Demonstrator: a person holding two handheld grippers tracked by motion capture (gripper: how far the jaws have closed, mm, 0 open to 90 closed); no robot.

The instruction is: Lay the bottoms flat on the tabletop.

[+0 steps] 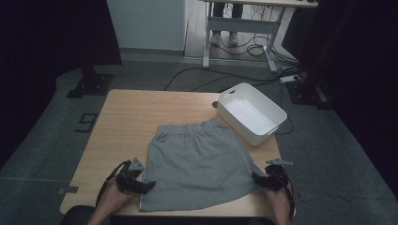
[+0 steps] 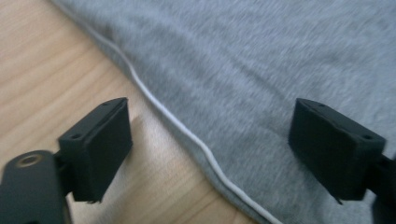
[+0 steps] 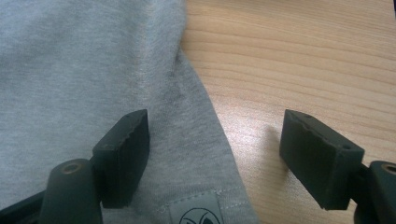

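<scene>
two claws sit at the near corners of one grey garment, a pair of shorts (image 1: 199, 164), spread flat on the wooden table (image 1: 126, 117). the shorts lie with the elastic waistband pointing away from the person toward the far edge, and the hem along the near edge; the long axis runs near to far, slightly tilted to the right at the far end. a white piping line (image 2: 187, 133) runs down the garment's left side seam.

left claw (image 1: 146, 185): jaws wide apart, gripping nothing. in the left gripper view one jaw stands over bare wood, the other over the fabric, with the piped edge between them.

right claw (image 1: 258, 180): jaws wide apart, gripping nothing. in the right gripper view one jaw is over the cloth, the other over bare wood, with the side edge between them and a small sewn label (image 3: 194, 212) close to the jaws.

one white rectangular bin (image 1: 277, 112) stands at the far right of the table, its near corner just beside the waistband. cables (image 1: 225, 75) trail across the floor beyond the table, well apart from the work.
</scene>
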